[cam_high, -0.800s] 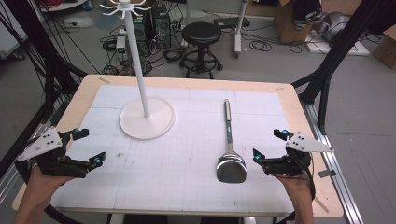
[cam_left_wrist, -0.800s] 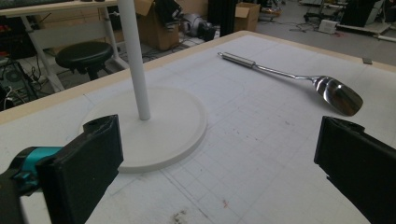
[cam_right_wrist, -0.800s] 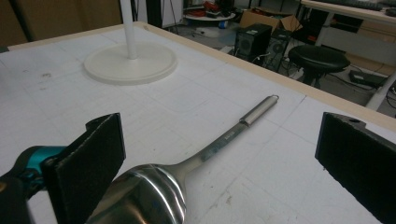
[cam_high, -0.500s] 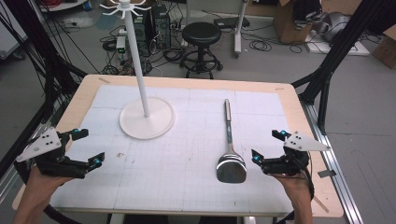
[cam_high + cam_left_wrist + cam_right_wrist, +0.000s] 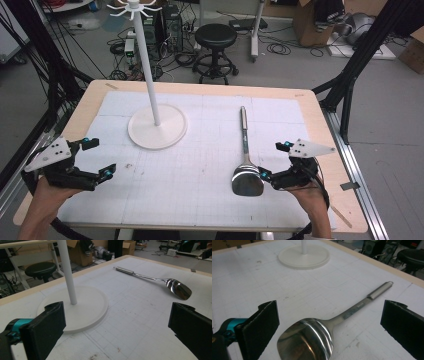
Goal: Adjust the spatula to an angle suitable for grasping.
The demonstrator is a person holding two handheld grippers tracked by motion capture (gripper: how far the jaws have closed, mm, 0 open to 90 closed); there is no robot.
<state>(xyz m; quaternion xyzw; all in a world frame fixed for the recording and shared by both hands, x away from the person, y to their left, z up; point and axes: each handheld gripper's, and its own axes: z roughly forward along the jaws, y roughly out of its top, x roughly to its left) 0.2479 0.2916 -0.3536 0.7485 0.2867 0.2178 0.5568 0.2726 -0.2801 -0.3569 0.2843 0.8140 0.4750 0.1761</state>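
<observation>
Spatula [image 5: 246,165] flat on mat, blade at 6 | my right gripper [image 5: 274,161] wide, empty, just beside blade | my left gripper [image 5: 98,158] wide, empty

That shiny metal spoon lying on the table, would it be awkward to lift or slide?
The spoon looks like rigid polished steel, so it probably stays stiff but may slip between the jaws. Its broad bowl looks heavier than the thin handle, so gripped by the handle it would likely dip. Lying flat, it should slide rather than roll.
</observation>
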